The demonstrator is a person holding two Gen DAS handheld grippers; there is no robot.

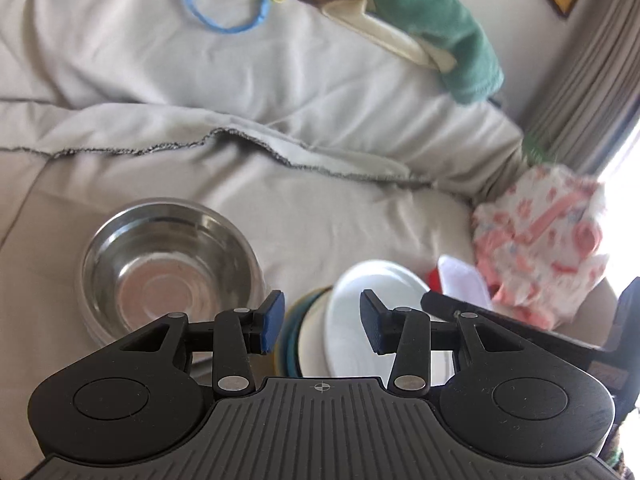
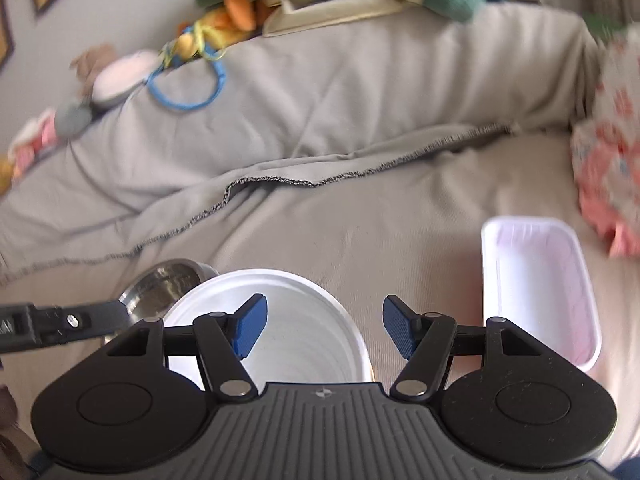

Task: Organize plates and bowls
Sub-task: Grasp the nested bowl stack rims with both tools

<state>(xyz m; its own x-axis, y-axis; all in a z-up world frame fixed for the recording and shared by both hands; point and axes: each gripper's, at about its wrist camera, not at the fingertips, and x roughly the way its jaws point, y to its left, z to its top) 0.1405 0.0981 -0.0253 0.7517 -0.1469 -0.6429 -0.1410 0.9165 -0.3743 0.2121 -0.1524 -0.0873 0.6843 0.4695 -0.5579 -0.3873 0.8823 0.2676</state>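
the white bowl (image 2: 276, 332) sat on top of a stack of dishes (image 1: 298, 344) on the sofa seat (image 2: 360, 220), with the steel bowl (image 1: 168, 264) just beside it on its left and the white rectangular tub (image 2: 540, 288) off to its right. you were dealing with things that handled very differently: the steel bowl looked light, stiff and slick, so it would probably skate between the pads unless you took it by the rolled rim, one pad inside and one outside. the white bowl looked like glazed ware or hard plastic, i could not tell which; if ceramic it would be heavier and would chip, and its smooth wall also asked for a rim pinch rather than a squeeze across the body. the soft cushion under the stack likely let it tip when pressed from one side. the tub seemed thin and springy, so a hard squeeze would flex its wall. your left claw (image 1: 322, 322) hung above the stack, tilted downward, its blue pads spread with nothing between them and touching nothing. your right claw (image 2: 324, 326) was pitched down too, over the right side of the white bowl, its pads standing apart and empty; the bowl's rim showed below the gap, not pinched. the two claws were close, the left one's arm crossing the lower left of the right wrist view.
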